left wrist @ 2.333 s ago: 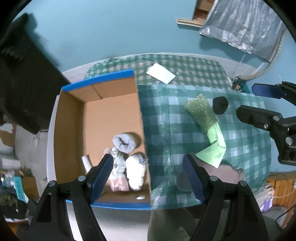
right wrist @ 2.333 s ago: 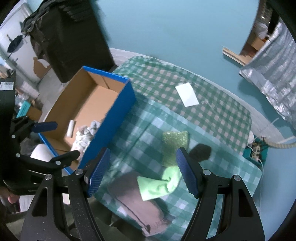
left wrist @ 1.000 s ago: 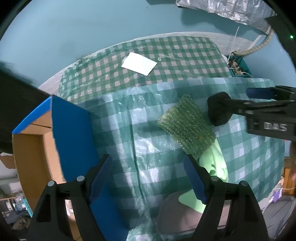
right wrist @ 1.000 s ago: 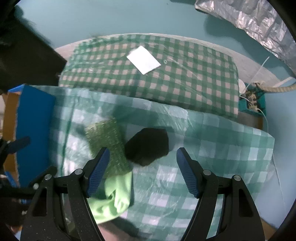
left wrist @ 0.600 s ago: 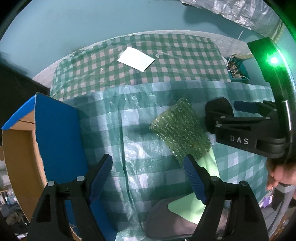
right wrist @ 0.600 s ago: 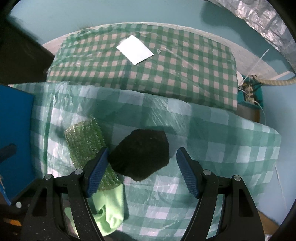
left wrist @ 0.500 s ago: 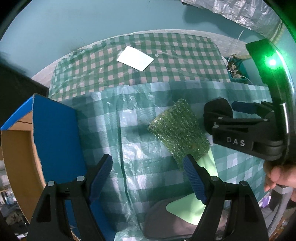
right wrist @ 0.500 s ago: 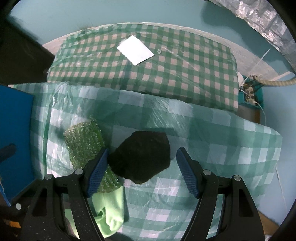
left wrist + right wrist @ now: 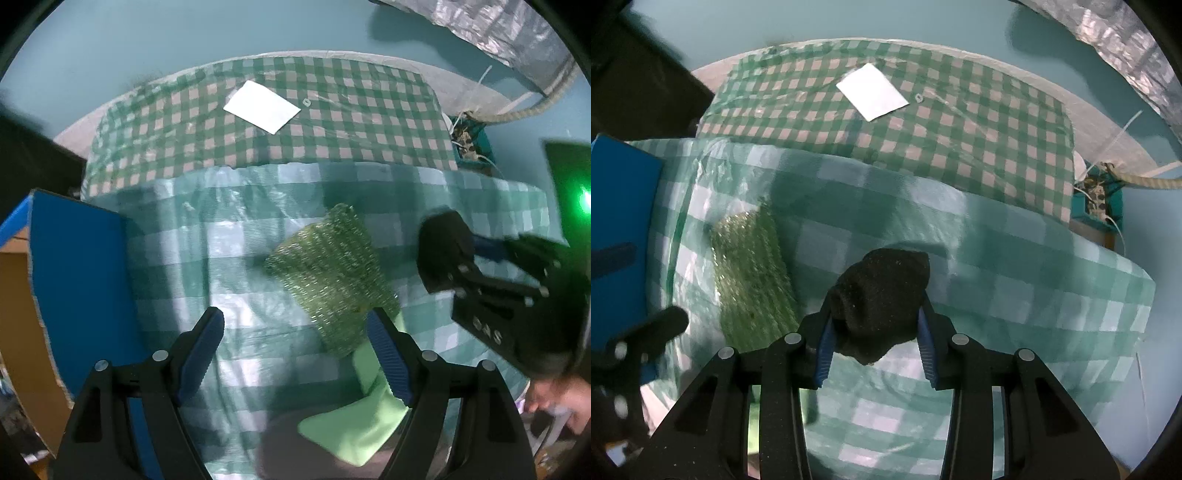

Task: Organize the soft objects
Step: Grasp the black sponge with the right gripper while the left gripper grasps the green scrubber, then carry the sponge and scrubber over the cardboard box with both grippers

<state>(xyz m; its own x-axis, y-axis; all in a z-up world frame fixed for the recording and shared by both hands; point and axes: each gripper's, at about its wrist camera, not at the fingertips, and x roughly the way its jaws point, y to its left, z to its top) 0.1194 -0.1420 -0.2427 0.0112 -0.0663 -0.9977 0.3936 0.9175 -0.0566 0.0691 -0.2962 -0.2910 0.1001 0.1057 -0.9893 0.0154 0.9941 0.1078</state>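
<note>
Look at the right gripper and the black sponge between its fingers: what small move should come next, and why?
Probably finish the squeeze before lifting. The right gripper is closing with the black sponge between its pads, still resting on the checked cloth. The blue box lies to the left, so lifting there would likely follow.

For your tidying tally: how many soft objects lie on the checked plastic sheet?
4: black lump between the closing right gripper; glittery green pad; light-green cloth; grey cloth beneath. Others may be hidden.

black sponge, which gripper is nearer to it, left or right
Right. The right gripper has the black sponge between its closing jaws, pads against its sides. The left gripper stands open off to the side, over the checked cloth beside the green scrubber.
</note>
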